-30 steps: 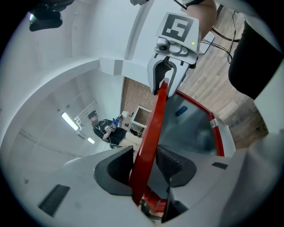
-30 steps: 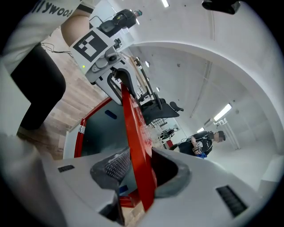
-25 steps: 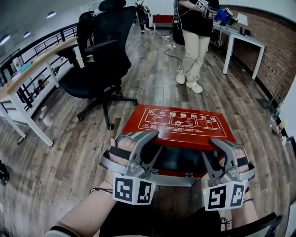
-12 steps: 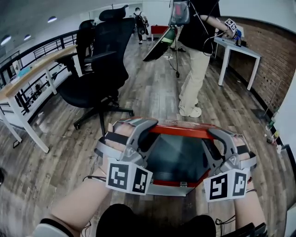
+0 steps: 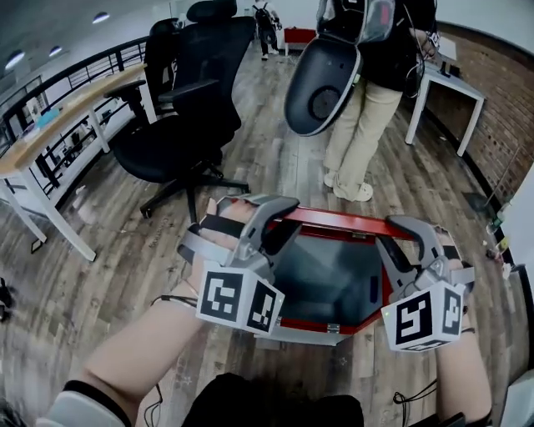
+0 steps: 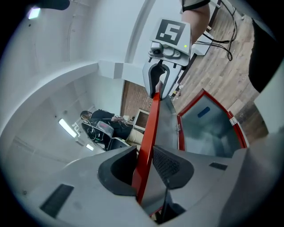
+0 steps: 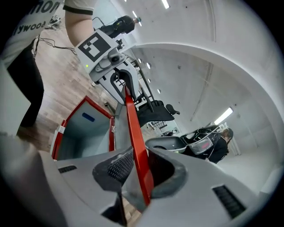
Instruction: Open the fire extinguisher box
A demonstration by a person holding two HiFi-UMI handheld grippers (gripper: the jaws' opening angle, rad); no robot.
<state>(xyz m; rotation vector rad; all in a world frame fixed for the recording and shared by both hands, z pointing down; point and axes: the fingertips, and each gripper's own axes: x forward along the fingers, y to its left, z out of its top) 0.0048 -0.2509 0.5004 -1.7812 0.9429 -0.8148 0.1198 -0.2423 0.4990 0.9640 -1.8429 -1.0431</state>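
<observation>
A: What's around you there?
B: You're on a wood-plank floor [image 5: 108, 250]. A black office chair [image 5: 188, 100] stands ahead to your left, near a long wood-topped desk [image 5: 67, 113] and a dark railing [image 5: 92, 67].
A: And to your right?
B: You have a brick wall [image 5: 501, 92] with a white table [image 5: 455, 87] before it. Ceiling lamps [image 5: 100, 17] glow at upper left.

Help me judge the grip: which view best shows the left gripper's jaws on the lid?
Left gripper view: the left gripper pinches the lid edge between its pads; its jaws have just been closing. The head view shows it from above, pads hidden; the right gripper view shows it small, at the lid's far end.
</observation>
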